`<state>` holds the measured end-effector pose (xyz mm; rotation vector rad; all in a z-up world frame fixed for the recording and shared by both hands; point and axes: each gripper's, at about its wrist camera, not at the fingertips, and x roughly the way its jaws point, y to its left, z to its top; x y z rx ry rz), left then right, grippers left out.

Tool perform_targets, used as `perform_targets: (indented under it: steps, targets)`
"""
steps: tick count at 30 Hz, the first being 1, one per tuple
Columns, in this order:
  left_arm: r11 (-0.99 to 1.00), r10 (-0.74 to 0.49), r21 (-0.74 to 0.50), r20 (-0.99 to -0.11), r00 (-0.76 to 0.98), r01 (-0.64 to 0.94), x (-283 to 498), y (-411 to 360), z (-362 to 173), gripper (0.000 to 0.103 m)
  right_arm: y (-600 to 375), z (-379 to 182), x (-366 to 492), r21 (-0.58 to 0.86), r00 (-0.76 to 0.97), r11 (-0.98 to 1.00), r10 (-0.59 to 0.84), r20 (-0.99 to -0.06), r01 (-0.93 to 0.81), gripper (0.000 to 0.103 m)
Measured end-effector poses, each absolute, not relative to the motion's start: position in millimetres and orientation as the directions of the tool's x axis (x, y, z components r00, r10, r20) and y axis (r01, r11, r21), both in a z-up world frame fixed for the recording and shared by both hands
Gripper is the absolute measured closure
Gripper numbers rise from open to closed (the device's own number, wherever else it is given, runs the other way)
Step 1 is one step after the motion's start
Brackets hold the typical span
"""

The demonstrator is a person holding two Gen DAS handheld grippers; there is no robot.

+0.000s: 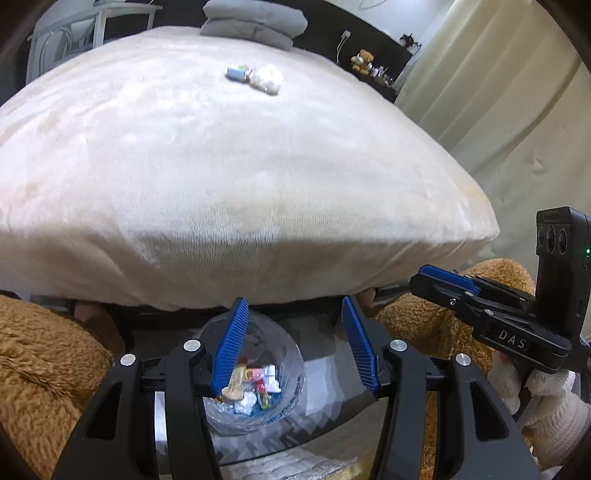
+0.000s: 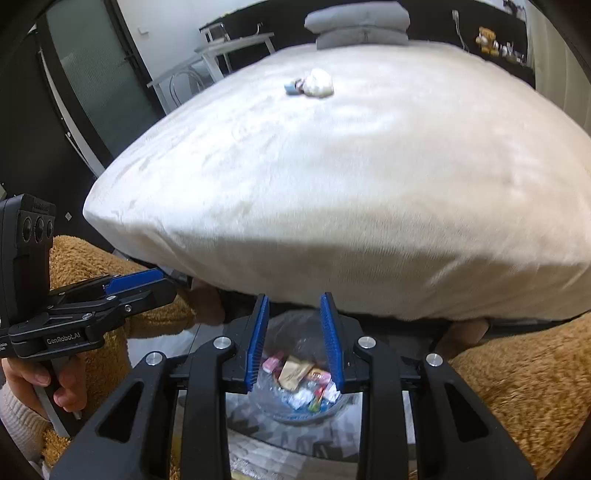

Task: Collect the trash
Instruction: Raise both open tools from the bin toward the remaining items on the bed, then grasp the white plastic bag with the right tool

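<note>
A bin lined with a clear bag (image 1: 291, 373) (image 2: 273, 336) stands on the floor below both grippers, holding several wrappers and crumpled papers (image 1: 255, 387) (image 2: 299, 376). My left gripper (image 1: 295, 310) is open and empty above the bin. My right gripper (image 2: 295, 302) is open and empty above it too; it also shows at the right of the left wrist view (image 1: 443, 277). Far up the cream bed (image 1: 221, 166) (image 2: 351, 177) lie a crumpled white paper (image 1: 267, 78) (image 2: 319, 83) and a small blue wrapper (image 1: 236, 72) (image 2: 291, 86).
Grey pillows (image 1: 255, 22) (image 2: 358, 26) sit at the head of the bed. Brown fuzzy sleeves (image 1: 44, 350) (image 2: 524, 387) flank the bin. A white desk (image 2: 221, 48) stands left of the bed, a curtain (image 1: 498, 92) to the right, and a teddy bear (image 1: 362, 59) on a shelf.
</note>
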<state>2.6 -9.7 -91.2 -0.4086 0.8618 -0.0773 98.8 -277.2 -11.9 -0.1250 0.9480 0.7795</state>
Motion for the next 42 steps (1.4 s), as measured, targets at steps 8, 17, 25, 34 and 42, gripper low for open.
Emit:
perform_targets:
  steps: [8, 17, 25, 34, 42]
  targets:
    - [0.945, -0.21, -0.326, -0.674, 0.708, -0.029, 13.5, -10.5, -59.4, 0.051, -269.1, 7.6, 118.9, 0.208, 0.372, 0.723, 0.553, -0.745, -0.659, 0.072]
    - [0.949, -0.199, -0.316, -0.659, 0.725, -0.026, 64.4, 18.9, -36.6, 0.051, -246.8, 19.8, 181.3, 0.159, 0.413, 0.726, 0.54, -0.733, -0.669, 0.067]
    - [0.959, -0.163, -0.28, -0.66, 0.733, -0.039, 114.3, 54.5, -24.8, 0.051, -210.8, 21.6, 234.6, 0.113, 0.432, 0.712, 0.535, -0.726, -0.693, 0.066]
    - [0.964, -0.14, -0.262, -0.663, 0.735, -0.053, 163.1, 88.0, -18.9, 0.051, -168.8, 15.7, 292.3, 0.109, 0.427, 0.711, 0.53, -0.733, -0.695, 0.058]
    - [0.97, -0.139, -0.24, -0.659, 0.739, -0.032, 197.3, 109.4, -17.2, 0.051, -126.2, 13.1, 346.2, 0.14, 0.418, 0.712, 0.546, -0.726, -0.688, 0.047]
